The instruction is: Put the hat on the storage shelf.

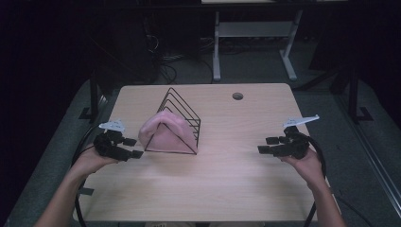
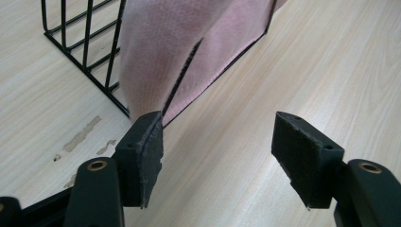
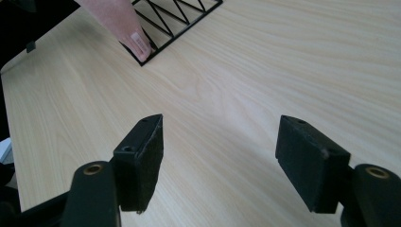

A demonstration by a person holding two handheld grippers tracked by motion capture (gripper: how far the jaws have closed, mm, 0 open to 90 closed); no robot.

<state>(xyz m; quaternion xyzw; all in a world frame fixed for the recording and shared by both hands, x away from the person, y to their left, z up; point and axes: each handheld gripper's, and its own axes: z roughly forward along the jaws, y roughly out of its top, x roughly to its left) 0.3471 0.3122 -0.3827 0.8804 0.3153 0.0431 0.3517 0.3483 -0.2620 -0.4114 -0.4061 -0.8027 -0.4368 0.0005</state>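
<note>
A black wire rack (image 1: 182,113) shaped like a tent stands on the left half of the wooden table (image 1: 227,179). A pink cloth (image 1: 163,135) is draped over its near end. My left gripper (image 1: 135,147) sits just left of the rack, open. In the left gripper view the left gripper (image 2: 227,158) holds nothing, and the cloth (image 2: 161,52) hangs over the rack (image 2: 85,42) just beyond its left pad. My right gripper (image 1: 265,144) is open over the table's right side, well apart from the rack. In the right gripper view the right gripper (image 3: 220,161) is bare over wood, with the rack (image 3: 179,16) and cloth (image 3: 118,19) far off.
A round cable hole (image 1: 238,96) lies near the table's far edge. A white desk frame (image 1: 217,47) and cables stand on the floor behind the table. Scuff marks (image 2: 82,135) show on the wood by the rack's corner.
</note>
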